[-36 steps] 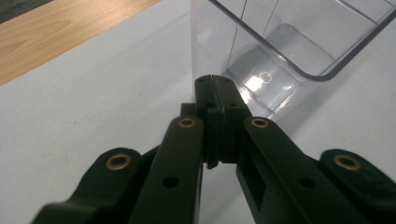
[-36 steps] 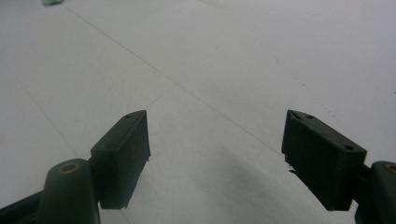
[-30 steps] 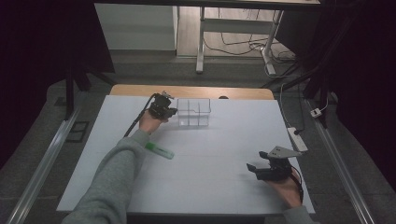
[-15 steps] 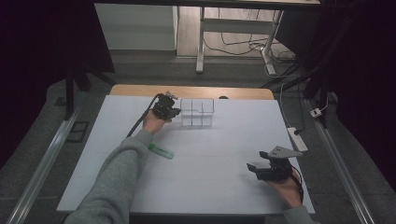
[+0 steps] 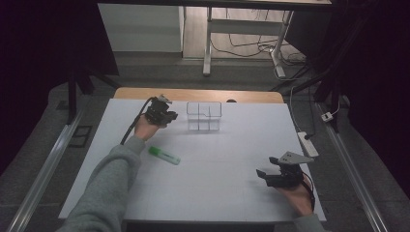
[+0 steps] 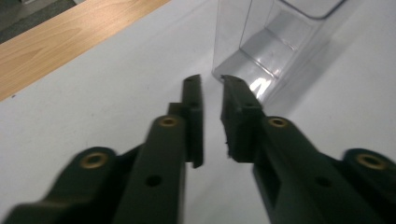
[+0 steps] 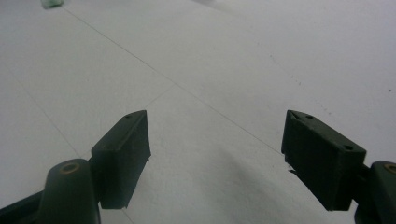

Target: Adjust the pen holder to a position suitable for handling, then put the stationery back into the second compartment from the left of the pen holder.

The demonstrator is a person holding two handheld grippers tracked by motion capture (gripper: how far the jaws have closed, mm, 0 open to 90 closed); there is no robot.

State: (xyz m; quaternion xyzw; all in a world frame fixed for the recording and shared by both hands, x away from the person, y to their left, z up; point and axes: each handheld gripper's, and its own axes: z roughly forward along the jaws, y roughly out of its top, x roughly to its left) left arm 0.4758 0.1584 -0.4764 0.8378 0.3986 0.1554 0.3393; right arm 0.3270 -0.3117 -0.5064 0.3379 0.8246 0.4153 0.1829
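Gripper first: our left gripper (image 5: 169, 116) sits near the far left of the tabletop (image 5: 227, 193), just beside the clear plastic organizer (image 5: 204, 116) and pointing toward it. In the left gripper view its jaws have just been opening; they stand a narrow slit apart with nothing between them, and their tips are close to the organizer's (image 6: 275, 51) near corner, though we cannot tell whether they touch it. Our right gripper (image 5: 267, 175) rests low at the near right of the tabletop, well apart from everything else, jaws spread wide and empty over bare white surface in its own view (image 7: 217, 135).

Much is hard to read. The organizer's top is cut off in the left gripper view, and its transparent walls make the compartments difficult to count from above; we make out dividers but cannot tell whether anything lies inside. A green marker (image 5: 164, 155) lies between our left sleeve (image 5: 109, 188) and the middle of the tabletop; a blurred green scrap at the upper left edge of the right gripper view may be the same marker. Our left forearm hides the surface beneath it.

White sheeting covers the tabletop, with a wooden strip (image 5: 198, 94) showing along the far edge. Beyond, the room is dark: a grey floor, table legs, loose cables and a power strip (image 5: 308, 144) at the right.
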